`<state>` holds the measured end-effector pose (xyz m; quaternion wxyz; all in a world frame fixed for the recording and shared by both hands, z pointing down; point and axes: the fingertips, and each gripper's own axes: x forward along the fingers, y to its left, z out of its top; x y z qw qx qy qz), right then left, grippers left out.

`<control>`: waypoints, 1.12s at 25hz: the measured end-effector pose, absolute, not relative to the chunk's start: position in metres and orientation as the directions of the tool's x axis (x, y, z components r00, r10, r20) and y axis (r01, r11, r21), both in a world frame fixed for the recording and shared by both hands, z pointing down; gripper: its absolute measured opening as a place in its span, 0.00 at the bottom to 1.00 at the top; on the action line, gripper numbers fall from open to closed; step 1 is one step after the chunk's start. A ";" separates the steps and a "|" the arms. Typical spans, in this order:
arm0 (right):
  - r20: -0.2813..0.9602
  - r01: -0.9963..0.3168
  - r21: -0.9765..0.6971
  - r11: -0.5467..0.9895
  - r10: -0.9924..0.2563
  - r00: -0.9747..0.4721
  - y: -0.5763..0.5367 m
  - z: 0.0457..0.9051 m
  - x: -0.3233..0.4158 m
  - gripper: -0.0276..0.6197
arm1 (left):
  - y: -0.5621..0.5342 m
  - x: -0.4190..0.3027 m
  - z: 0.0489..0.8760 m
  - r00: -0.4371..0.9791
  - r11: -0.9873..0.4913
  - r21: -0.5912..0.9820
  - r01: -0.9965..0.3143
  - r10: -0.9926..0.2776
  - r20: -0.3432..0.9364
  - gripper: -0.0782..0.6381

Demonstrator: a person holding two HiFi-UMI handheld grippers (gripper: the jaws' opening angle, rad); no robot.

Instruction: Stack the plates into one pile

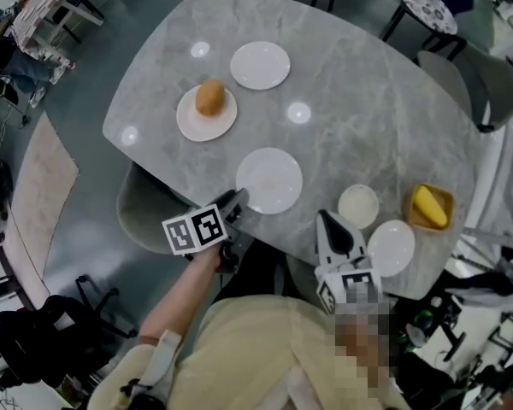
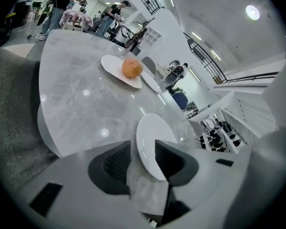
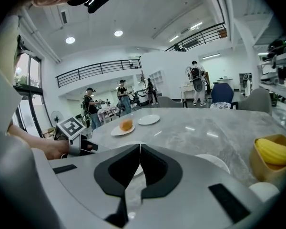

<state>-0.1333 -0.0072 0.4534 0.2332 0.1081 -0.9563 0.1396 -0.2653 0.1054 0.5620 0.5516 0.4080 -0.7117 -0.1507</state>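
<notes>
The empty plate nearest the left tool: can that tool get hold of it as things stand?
Probably yes. The left tool has its jaws apart, and the near rim of the plate seems to lie between them. Nothing rests on the plate or blocks the way.

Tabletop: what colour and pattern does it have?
The tabletop is light grey with cloudy, marble-like veining; the head view shows it best.

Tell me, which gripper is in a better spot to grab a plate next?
Left, I think. The left gripper has open jaws on either side of the edge of the near plate, ready to close. The right gripper is shut, with no plate between its jaws.
</notes>
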 end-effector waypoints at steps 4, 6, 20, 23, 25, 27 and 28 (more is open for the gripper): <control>0.474 -0.272 -0.224 0.936 -0.140 -0.870 -0.009 0.456 -0.137 0.05 | 0.105 -0.264 0.562 -0.035 0.617 0.670 -0.413 -0.746 0.665 0.30; 0.476 -0.276 -0.228 0.934 -0.141 -0.868 -0.011 0.457 -0.139 0.05 | 0.104 -0.264 0.563 -0.024 0.613 0.674 -0.412 -0.747 0.665 0.31; 0.489 -0.292 -0.251 0.923 -0.139 -0.861 -0.020 0.463 -0.144 0.05 | 0.101 -0.261 0.562 0.039 0.592 0.706 -0.388 -0.755 0.655 0.30; 0.487 -0.291 -0.254 0.922 -0.138 -0.862 -0.021 0.463 -0.145 0.05 | 0.101 -0.261 0.562 0.042 0.593 0.704 -0.390 -0.752 0.657 0.30; 0.488 -0.292 -0.256 0.922 -0.138 -0.862 -0.022 0.463 -0.145 0.05 | 0.100 -0.262 0.561 0.044 0.592 0.703 -0.395 -0.752 0.658 0.30; 0.490 -0.293 -0.258 0.921 -0.136 -0.861 -0.023 0.464 -0.145 0.05 | 0.098 -0.261 0.561 0.055 0.581 0.715 -0.389 -0.760 0.647 0.30; 0.491 -0.293 -0.259 0.920 -0.136 -0.860 -0.023 0.465 -0.145 0.05 | 0.096 -0.261 0.561 0.062 0.574 0.725 -0.381 -0.766 0.640 0.30</control>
